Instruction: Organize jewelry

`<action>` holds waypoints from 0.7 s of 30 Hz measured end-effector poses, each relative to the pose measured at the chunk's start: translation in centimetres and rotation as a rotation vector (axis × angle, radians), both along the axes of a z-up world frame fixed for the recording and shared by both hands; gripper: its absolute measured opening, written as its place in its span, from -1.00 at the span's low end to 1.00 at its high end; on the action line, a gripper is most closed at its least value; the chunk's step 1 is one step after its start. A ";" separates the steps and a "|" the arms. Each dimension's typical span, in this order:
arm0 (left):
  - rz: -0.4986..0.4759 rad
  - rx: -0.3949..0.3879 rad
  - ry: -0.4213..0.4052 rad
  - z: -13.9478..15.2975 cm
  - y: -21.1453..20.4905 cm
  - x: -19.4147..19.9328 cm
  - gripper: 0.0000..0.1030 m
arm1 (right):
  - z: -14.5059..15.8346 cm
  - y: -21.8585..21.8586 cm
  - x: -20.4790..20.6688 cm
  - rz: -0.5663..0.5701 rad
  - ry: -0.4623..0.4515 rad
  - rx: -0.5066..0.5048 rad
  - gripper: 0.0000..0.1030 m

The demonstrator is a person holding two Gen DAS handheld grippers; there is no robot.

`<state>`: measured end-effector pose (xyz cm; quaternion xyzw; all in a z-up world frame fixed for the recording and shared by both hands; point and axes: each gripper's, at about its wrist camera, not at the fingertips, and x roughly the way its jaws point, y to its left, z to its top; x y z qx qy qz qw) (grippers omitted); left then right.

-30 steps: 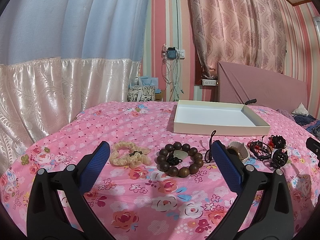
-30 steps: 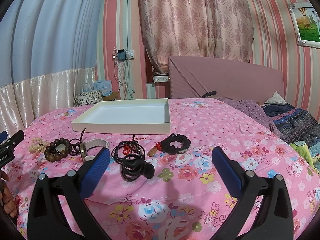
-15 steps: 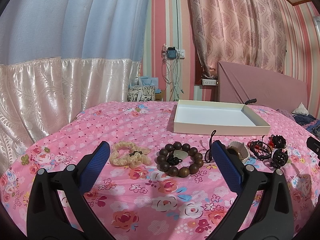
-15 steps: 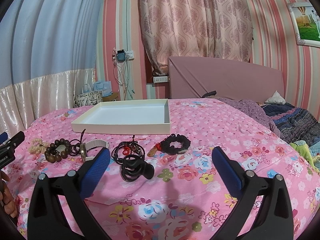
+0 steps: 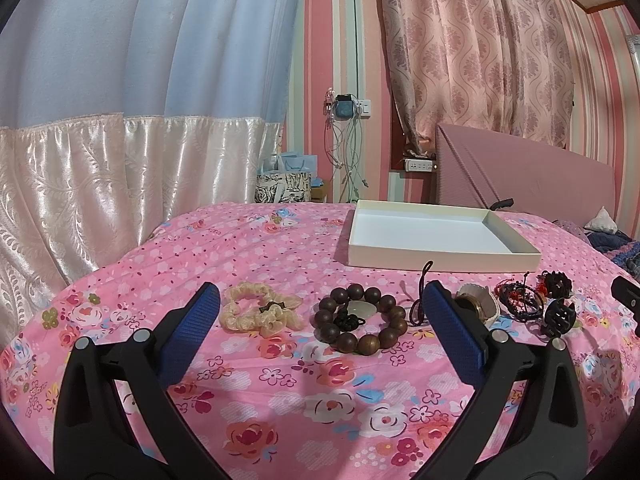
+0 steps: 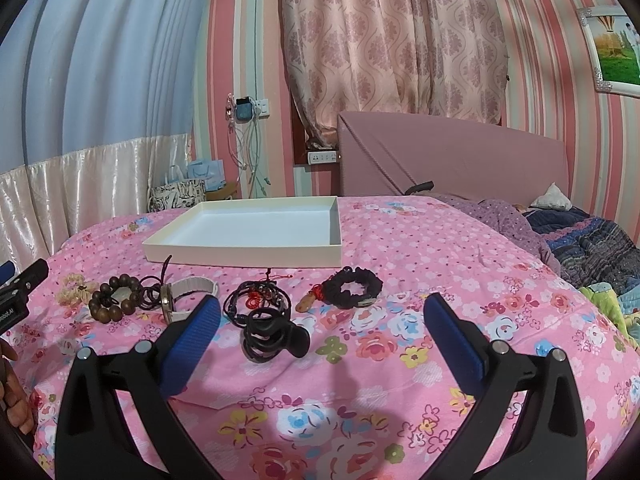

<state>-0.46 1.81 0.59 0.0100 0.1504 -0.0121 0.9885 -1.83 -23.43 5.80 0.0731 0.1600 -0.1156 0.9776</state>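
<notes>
On the bed (image 5: 280, 380) lie one white tray (image 5: 430, 258), one cream scrunchie (image 5: 256, 312), one wooden bead bracelet (image 5: 360, 318), one watch (image 6: 180, 296), one tangle of dark cords (image 6: 256, 300), one black hair clip (image 6: 276, 334) and one black scrunchie (image 6: 352, 286), all in a row just before the tray. The left claw (image 5: 320, 332) and right claw (image 6: 320, 332) are spread wide, holding nothing. Writing on the left claw's body is too cut off to read.

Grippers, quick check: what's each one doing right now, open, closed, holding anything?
Left gripper: open, holding nothing, above the wooden bead bracelet.
Right gripper: open, holding nothing.
</notes>
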 end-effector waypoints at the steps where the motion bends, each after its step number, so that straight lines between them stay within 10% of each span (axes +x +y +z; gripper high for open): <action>1: 0.000 0.000 0.002 -0.1 0.0 0.0 0.94 | 0.0 0.0 0.0 0.003 0.000 0.003 0.96; 21: -0.047 -0.001 0.064 -0.8 -0.6 1.1 0.94 | -1.9 0.2 3.9 0.130 0.187 0.069 0.96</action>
